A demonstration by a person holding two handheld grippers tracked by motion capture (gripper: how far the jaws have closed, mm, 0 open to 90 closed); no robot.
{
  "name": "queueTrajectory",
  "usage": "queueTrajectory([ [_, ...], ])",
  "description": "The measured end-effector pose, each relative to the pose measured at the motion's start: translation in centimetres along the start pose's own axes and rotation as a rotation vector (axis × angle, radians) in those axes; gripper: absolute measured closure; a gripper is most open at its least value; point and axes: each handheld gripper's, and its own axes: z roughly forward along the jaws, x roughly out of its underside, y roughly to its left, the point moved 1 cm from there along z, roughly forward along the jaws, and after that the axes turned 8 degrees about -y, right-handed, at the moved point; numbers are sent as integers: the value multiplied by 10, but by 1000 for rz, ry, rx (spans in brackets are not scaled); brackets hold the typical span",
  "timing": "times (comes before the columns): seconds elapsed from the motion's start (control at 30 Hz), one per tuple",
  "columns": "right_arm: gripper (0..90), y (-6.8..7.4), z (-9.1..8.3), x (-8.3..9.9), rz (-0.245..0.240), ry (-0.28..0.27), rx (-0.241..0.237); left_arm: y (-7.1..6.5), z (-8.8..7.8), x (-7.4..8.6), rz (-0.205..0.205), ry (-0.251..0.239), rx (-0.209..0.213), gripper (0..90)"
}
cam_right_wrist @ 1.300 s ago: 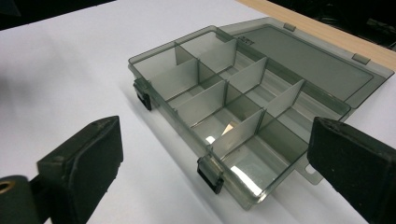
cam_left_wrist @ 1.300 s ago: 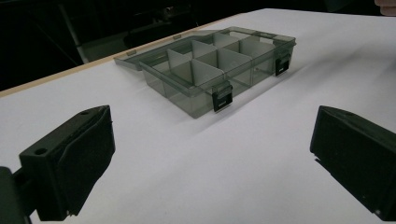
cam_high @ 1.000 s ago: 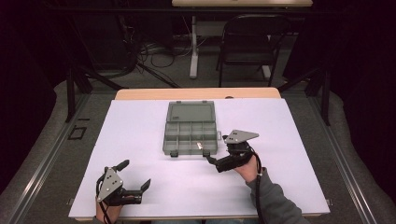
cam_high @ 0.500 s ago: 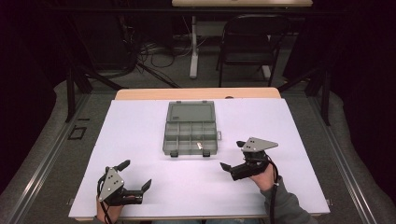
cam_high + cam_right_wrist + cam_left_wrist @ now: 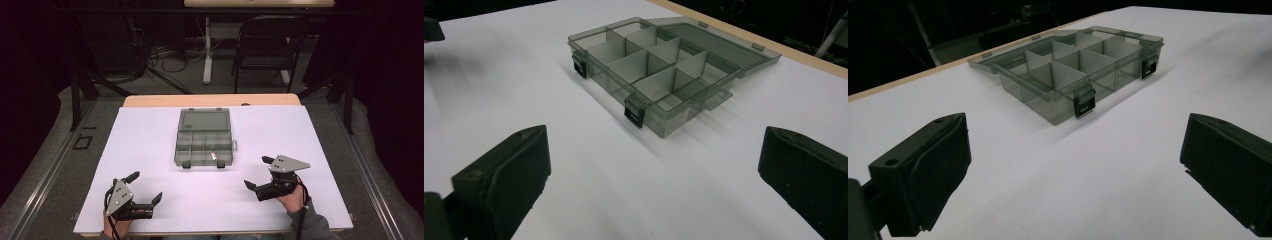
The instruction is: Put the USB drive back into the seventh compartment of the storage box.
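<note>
On the white table (image 5: 150, 150): a smoke-grey plastic compartment box (image 5: 205, 145) sits mid-table toward the far edge, its lid (image 5: 204, 120) folded flat behind it.
Contents: a small pale item (image 5: 214, 156) lies in a front-row compartment, right of centre; too small to identify.
Latches: two dark clasps (image 5: 1084, 102) hang on the near wall, both undone.
Left gripper (image 5: 147, 192): held low at the near-left corner of the table, jaws spread wide, nothing between them, well apart from the box.
Right gripper (image 5: 259, 175): held at the near right, jaws likewise spread and empty, nearer to the box yet clear of it.
Handling, as judged: thin-walled and nearly empty, the box should be light and rigid, but smooth enough to skid across the tabletop if pushed from one side.
Where to hold: the lid's free far edge looks best for swinging it shut, with the other gripper steadying the front wall beside a clasp.
Caution: thin dividers and hinge may crack under a hard pinch.
</note>
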Motion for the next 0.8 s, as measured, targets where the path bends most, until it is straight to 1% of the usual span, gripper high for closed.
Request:
queueTrajectory([
  [0.23, 2, 1, -10, 7, 0, -16, 3, 0, 1, 0, -4, 2, 0, 1],
  [0.37, 2, 2, -15, 12, -4, -16, 9, 0, 1, 1, -5, 2, 0, 1],
  [0.47, 1, 2, -19, 17, -3, -2, 8, 0, 1, 1, -4, 4, 2, 1],
  [0.6, 1, 0, -25, 24, 9, -6, 21, 0, 1, 1, -6, 4, 2, 1],
  [0.67, 1, -2, -30, 27, 8, 3, 27, 0, 1, 1, -4, 7, 4, 1],
  [0.8, 1, -4, -37, 36, 16, -3, 52, 0, 1, 1, -4, 7, 5, 1],
])
